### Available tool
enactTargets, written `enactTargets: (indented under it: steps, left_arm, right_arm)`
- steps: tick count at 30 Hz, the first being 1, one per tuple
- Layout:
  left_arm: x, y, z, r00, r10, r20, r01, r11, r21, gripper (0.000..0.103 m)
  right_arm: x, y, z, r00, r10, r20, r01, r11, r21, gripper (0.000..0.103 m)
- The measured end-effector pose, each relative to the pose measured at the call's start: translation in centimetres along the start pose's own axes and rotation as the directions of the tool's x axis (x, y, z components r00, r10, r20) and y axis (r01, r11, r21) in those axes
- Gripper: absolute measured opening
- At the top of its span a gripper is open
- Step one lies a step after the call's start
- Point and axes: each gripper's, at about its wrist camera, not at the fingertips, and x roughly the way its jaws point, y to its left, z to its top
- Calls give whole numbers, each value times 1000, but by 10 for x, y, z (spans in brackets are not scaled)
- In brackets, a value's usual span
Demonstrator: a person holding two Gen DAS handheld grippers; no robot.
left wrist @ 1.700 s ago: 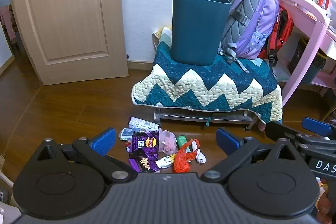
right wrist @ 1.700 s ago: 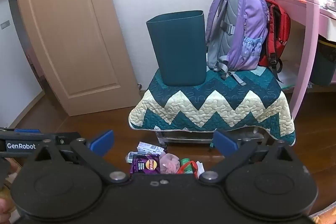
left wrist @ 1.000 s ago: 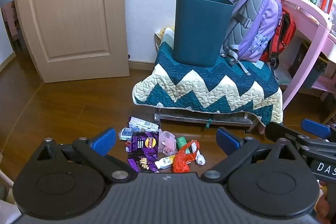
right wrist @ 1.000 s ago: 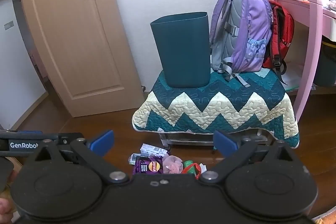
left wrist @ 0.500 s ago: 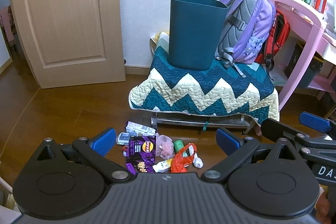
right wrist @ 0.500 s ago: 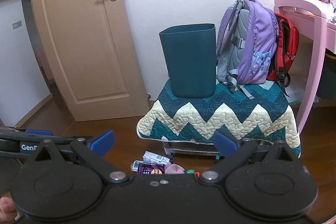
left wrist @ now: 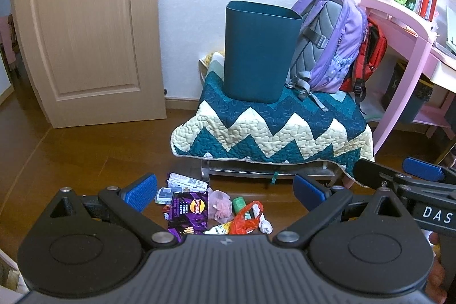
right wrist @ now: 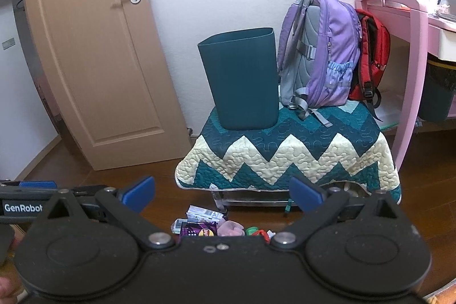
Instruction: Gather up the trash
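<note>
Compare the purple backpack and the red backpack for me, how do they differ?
The purple backpack stands upright on the zigzag quilt beside the teal bin; the red backpack sits behind it, next to the pink desk leg. The purple one is fully visible and looks bigger; the red one is partly hidden. Both are upright with dangling straps.

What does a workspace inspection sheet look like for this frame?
Surface: brown wood floor.
Job's things: trash pile on the floor before the quilt-covered stand; teal bin upright on it.
Clutter: purple backpack beside the bin, red backpack behind.
Grippers: left gripper and right gripper open, empty, above the pile.
Cables: nothing seen.
Surroundings: door, pink desk.
</note>
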Motion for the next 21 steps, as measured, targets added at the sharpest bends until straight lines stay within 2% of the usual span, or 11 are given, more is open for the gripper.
enactTargets:
  steps: [21]
  left_arm:
    - [2, 0, -1, 1000, -7, -12, 7, 1000, -6, 102]
  right_arm:
    - [1, 3, -1, 1000, 0, -2, 0, 1000, -1, 101]
